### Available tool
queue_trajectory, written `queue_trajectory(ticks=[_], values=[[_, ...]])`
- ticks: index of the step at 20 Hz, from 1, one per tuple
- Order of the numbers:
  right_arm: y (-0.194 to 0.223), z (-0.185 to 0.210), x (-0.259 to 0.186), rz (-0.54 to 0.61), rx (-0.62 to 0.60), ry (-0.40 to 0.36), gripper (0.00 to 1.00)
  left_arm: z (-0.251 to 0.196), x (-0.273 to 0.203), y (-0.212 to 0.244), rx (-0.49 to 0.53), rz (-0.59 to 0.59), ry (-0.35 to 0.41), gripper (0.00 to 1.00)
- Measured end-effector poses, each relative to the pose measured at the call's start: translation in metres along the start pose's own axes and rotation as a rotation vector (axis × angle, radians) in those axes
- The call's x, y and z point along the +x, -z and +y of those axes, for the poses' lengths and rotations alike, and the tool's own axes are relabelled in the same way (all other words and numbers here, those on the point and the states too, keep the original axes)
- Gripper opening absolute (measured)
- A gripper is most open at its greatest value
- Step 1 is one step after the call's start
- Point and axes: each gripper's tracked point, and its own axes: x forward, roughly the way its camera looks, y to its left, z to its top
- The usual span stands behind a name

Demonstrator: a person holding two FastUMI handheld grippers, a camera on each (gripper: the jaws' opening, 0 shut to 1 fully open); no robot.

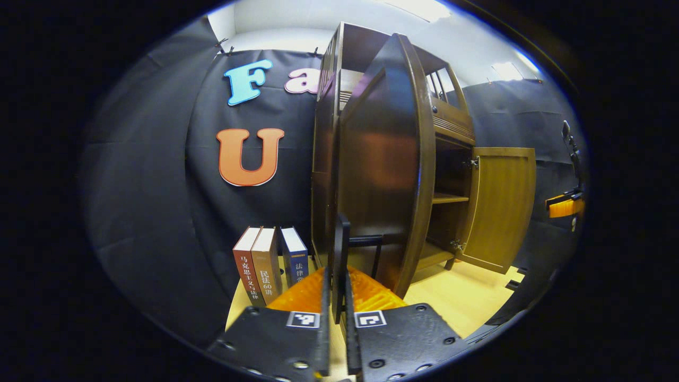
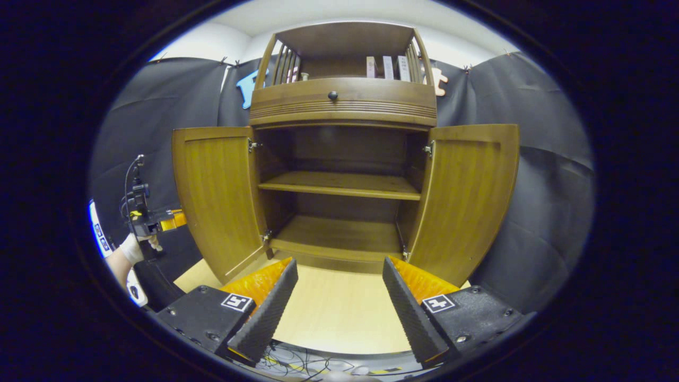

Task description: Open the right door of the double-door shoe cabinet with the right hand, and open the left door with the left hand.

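Left gripper point(image 1: 335, 297): jaws clenched on handle point(image 1: 341, 249) of left door point(image 1: 384, 175), frame centre, holding it swung wide | Right gripper point(image 2: 339, 297): jaws released, backed off since right door point(image 2: 467, 196) stands open, frame right | Cabinet point(image 2: 342, 103): both shelves bared on surface point(image 2: 339, 307); task looks near done.

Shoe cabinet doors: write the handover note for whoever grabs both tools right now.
Left tool: shut on the left door's handle, a thin dark bar held between its fingers; the left door stands swung out, edge-on to this tool.
Right tool: open, holding nothing, backed off in front of the cabinet above the pale wood floor.
Right door: wide open. Both shelves inside look bare.
Done: both doors of the shoe cabinet are open.
Left: release the left handle and withdraw; nothing else seems needed.
Note: three books stand beside the cabinet near the left tool.
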Motion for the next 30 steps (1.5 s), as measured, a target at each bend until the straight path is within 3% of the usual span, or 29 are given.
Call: queue_trajectory(ticks=[2, 3, 7, 13, 17, 24, 30], values=[[-0.001, 0.001, -0.003, -0.005, -0.007, -0.001, 1.0, 0.003, -0.006, 0.0, 0.007, 0.007, 0.0, 0.46], [-0.002, 0.002, -0.004, -0.008, -0.009, -0.003, 1.0, 0.004, -0.008, -0.002, 0.019, -0.002, -0.003, 0.4], [-0.003, 0.008, -0.008, -0.018, -0.016, -0.01, 1.0, 0.02, -0.028, 0.002, 0.037, 0.013, -0.054, 1.0], [-0.002, 0.014, -0.016, -0.017, -0.027, -0.019, 1.0, 0.035, -0.058, 0.018, 0.008, 0.047, -0.133, 0.98], [0.0, 0.011, -0.022, -0.02, -0.03, -0.023, 1.0, 0.032, -0.08, 0.018, -0.012, 0.043, -0.235, 0.96], [-0.011, -0.014, -0.029, -0.059, -0.003, -0.07, 1.0, -0.059, -0.106, -0.024, 0.031, -0.006, -0.303, 0.95], [-0.034, -0.067, -0.044, -0.1, 0.018, -0.075, 1.0, -0.156, -0.106, -0.09, 0.055, -0.045, -0.336, 0.95]])
